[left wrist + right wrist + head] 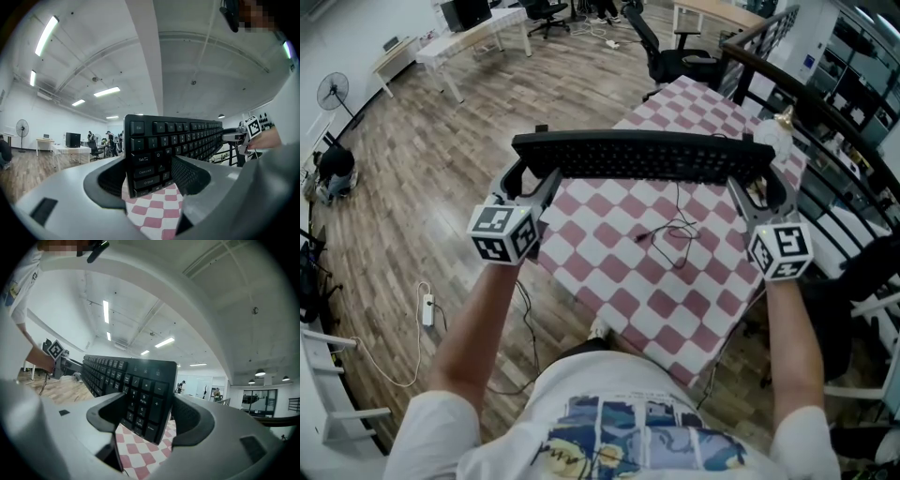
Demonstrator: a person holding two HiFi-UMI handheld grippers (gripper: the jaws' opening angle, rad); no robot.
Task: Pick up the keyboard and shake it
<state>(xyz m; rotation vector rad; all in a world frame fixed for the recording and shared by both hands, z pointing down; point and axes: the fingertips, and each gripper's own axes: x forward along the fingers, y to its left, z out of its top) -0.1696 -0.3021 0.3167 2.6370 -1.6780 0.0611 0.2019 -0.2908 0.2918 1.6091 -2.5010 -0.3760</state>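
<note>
Keyboard was in the air above the checked table, level, clear of the loose cable lying on the cloth.

- Left claw was clamped on the Esc end, with its pads on either face of the board.
- Right claw was clamped likewise on the number-pad end.

Both grips sat at the very ends, so I judged a twist would be the risk. The shake would go best with both hands moving together in short, even strokes. Spacing between the hands should stay fixed and the pressure firm. The board should be kept over the table in case an end slipped.

Left gripper, right gripper: both clamped.
</note>
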